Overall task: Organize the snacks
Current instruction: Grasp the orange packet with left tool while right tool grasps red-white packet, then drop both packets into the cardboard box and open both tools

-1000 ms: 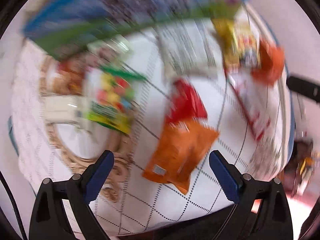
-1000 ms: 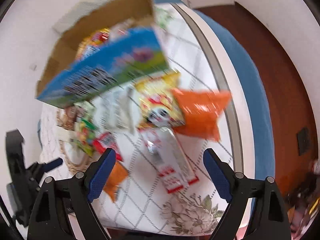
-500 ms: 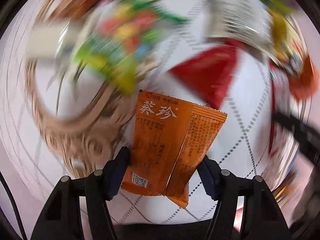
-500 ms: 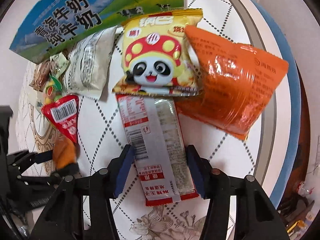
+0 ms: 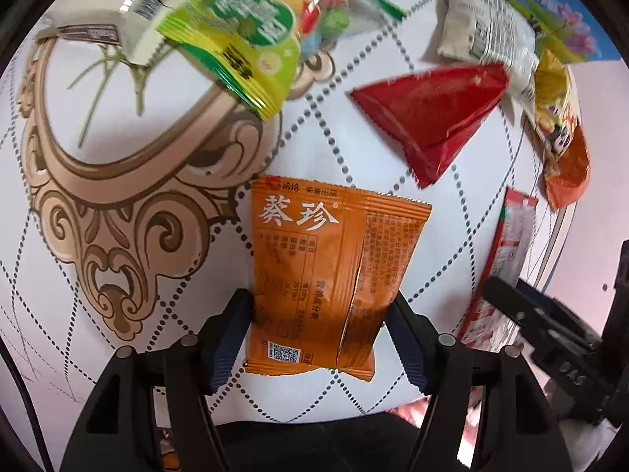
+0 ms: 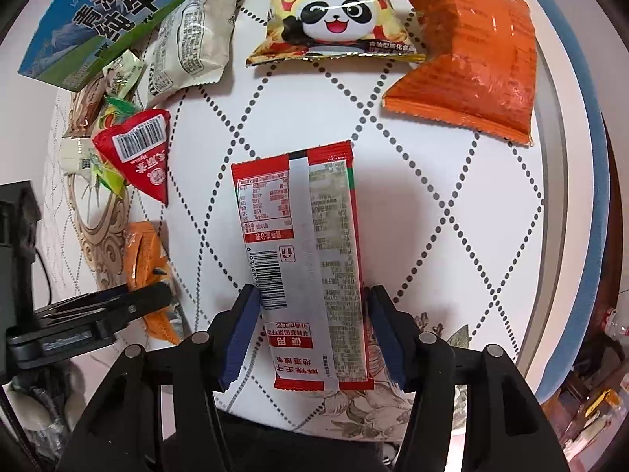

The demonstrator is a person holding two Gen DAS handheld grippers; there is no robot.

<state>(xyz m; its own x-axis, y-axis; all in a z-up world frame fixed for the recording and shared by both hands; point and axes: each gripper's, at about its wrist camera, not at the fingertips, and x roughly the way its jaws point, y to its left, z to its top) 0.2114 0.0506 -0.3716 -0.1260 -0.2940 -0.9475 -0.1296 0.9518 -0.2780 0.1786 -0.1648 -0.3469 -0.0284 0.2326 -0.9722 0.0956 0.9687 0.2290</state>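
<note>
Snacks: orange packet [image 5: 330, 275], white script; red-silver packet [image 6: 306, 259], barcode.

Milk carton [image 6: 118, 11] cut off at top edge; candy bag [image 5: 275, 19] blurred.

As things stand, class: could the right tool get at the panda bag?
Probably not yet. The right tool is shut on the red-and-silver packet; once that is set down, bare tablecloth leads to the panda bag.
</note>
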